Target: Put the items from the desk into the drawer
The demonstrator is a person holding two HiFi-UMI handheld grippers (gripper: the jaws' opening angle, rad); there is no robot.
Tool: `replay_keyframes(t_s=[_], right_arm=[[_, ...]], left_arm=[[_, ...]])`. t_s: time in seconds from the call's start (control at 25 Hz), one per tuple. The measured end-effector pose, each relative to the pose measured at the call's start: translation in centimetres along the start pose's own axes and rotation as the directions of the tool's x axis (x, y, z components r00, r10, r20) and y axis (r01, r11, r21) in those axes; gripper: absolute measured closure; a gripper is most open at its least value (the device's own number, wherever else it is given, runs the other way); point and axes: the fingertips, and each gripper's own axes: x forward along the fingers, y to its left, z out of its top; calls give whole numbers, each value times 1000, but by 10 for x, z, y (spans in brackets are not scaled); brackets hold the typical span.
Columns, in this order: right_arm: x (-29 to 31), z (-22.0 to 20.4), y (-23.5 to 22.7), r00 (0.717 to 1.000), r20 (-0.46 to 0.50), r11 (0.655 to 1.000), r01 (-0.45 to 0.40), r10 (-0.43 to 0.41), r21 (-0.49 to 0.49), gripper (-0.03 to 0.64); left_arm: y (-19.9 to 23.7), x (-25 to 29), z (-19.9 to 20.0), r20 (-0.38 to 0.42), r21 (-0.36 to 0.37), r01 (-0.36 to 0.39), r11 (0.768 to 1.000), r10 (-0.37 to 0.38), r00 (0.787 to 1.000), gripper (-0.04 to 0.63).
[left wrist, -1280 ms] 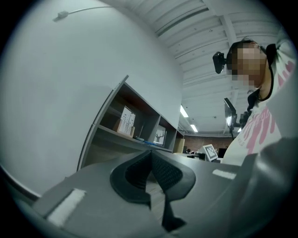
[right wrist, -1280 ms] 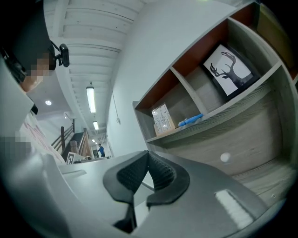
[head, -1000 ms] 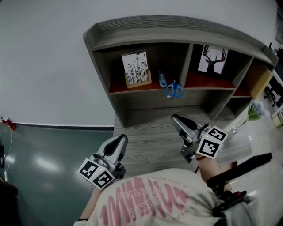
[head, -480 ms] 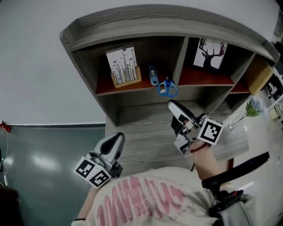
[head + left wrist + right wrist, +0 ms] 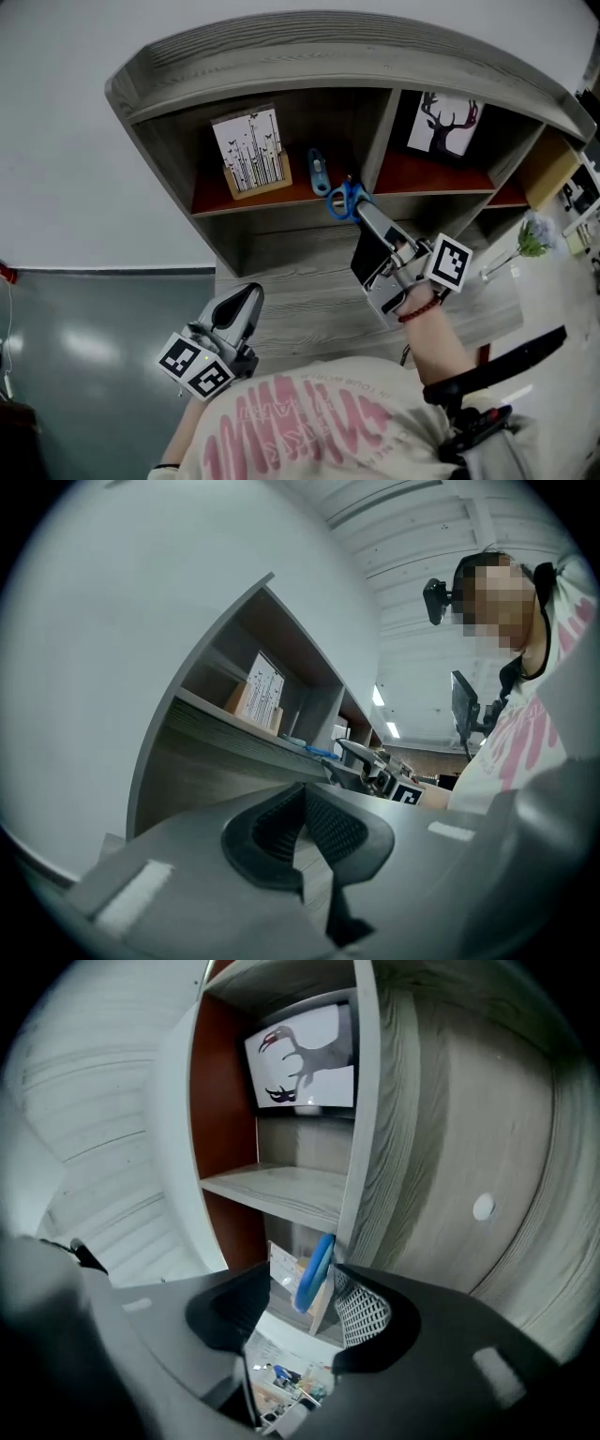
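Observation:
Blue-handled scissors point(image 5: 341, 199) lie at the front edge of the hutch's red shelf point(image 5: 281, 192), beside a small blue item point(image 5: 319, 169). My right gripper point(image 5: 362, 225) reaches up to them, rolled on its side. Its jaws have just been opening, and in the right gripper view a blue scissor handle point(image 5: 314, 1267) stands between the open right gripper point(image 5: 298, 1309) pads, close to the meshed pad point(image 5: 361, 1309). My left gripper point(image 5: 246, 302) hovers low at the desk's front left, and in its own view the left gripper point(image 5: 302, 832) is shut on nothing. No drawer shows in any view.
A printed card box point(image 5: 248, 150) stands on the left shelf, and a deer picture point(image 5: 448, 122) leans in the right compartment. The upright divider point(image 5: 380, 141) rises just behind the scissors. A vase with flowers point(image 5: 530, 239) stands at the desk's right. The grey wood desktop point(image 5: 300, 281) lies below.
My right gripper has moved up and back to the shelf edge, rolled onto its side and opened around the scissor handle. The left gripper has barely shifted.

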Motion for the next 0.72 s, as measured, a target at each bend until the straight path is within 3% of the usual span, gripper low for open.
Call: replay_keyframes(t_s=[0.28, 0.52, 0.6, 0.72], right_arm=[[18, 2, -13, 999, 7, 995, 39, -40, 97, 422], [15, 2, -19, 998, 23, 989, 58, -62, 132, 482], [15, 2, -18, 998, 22, 988, 54, -58, 146, 532], [14, 2, -19, 998, 28, 986, 48, -53, 160, 541]], left_arm=[[7, 9, -5, -9, -17, 4, 1000, -4, 1000, 575], [11, 11, -7, -13, -32, 5, 999, -5, 1000, 575], [11, 11, -7, -13, -36, 8, 999, -9, 1000, 575], [10, 13, -7, -16, -34, 16, 999, -17, 1000, 575]])
